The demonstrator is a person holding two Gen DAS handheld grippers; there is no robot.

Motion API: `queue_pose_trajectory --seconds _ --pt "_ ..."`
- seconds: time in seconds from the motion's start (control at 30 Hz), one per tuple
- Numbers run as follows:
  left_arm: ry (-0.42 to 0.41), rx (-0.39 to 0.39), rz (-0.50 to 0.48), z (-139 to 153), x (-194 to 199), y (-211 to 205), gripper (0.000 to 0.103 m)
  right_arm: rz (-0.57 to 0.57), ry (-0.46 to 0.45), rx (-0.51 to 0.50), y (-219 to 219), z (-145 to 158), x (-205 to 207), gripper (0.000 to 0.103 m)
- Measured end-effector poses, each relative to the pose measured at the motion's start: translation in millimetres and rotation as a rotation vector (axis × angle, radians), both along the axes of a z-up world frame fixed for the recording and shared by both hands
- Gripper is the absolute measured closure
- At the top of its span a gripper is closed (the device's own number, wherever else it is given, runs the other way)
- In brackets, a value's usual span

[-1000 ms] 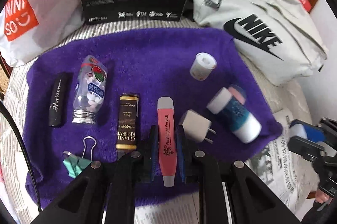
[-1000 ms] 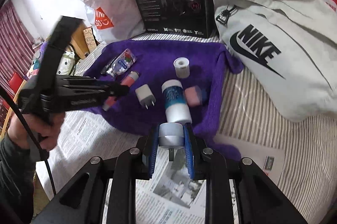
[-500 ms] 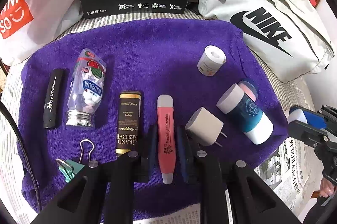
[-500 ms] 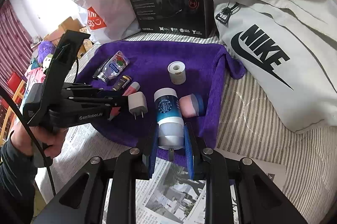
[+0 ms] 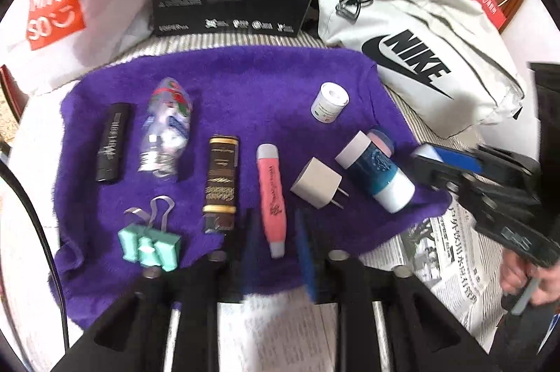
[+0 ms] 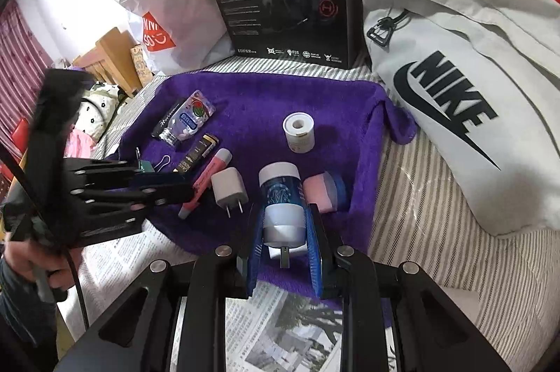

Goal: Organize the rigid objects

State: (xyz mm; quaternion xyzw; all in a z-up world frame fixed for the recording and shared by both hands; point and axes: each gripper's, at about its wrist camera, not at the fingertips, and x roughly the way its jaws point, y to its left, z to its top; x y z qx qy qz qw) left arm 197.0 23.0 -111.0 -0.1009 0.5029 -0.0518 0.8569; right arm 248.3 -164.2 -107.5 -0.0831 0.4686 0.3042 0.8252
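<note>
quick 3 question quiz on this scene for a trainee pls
1. Which of these lies right beside the pink pen on the purple towel?
a) the white plug
b) the black stick
c) the clear bottle
2. True or false: the green clip lies off the towel.
3. What word is printed on the grey bag?

Key
1. a, the white plug
2. False, it lies on the towel
3. NIKE
</note>
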Motion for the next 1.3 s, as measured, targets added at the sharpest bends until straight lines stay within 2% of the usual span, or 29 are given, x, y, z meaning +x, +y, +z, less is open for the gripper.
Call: queue_pose_trajectory --seconds 0.07,0.27,0.43,0.77,0.9,1.03,1.13,1.2,1.3 --pt "-0.026 0.010 0.008 7.2 -11.7 3.8 0.062 0.006 0.001 -0.002 6.4 -2.0 4.1 0.079" --pt "-0.052 0.000 0.042 14.8 -37.1 19.9 0.062 0.044 0.001 0.000 37.0 -5.5 21.2 0.079" --pt "-0.045 0.050 0.067 10.5 -57.8 31.4 0.062 0.056 0.019 -0.012 66.8 -15.8 39.6 0.079" --pt "-0.049 -0.001 0.088 8.2 -80.4 53.1 0.059 0.041 0.036 -0.131 101.3 -49.9 59.7 0.079" --pt "-0.052 -0.048 0.081 7.3 -86.9 58.2 0.059 0.041 0.017 -0.160 107.1 -53.0 58.1 0.079" --pt "-0.055 -0.049 0.087 7.9 -94.0 60.4 0.059 0.060 -0.002 -0.184 108.7 -53.5 54.6 0.078" --pt "-0.055 -0.049 0.091 8.2 -99.8 63.7 0.057 0.058 0.015 -0.192 106.9 -52.1 54.6 0.071" --pt "-0.061 -0.044 0.100 9.7 -104.0 65.1 0.054 0.035 0.011 -0.202 102.3 -47.2 52.7 0.061" --pt "-0.079 -0.044 0.104 14.8 -110.5 65.2 0.048 0.010 0.009 -0.175 91.2 -31.4 43.4 0.057"
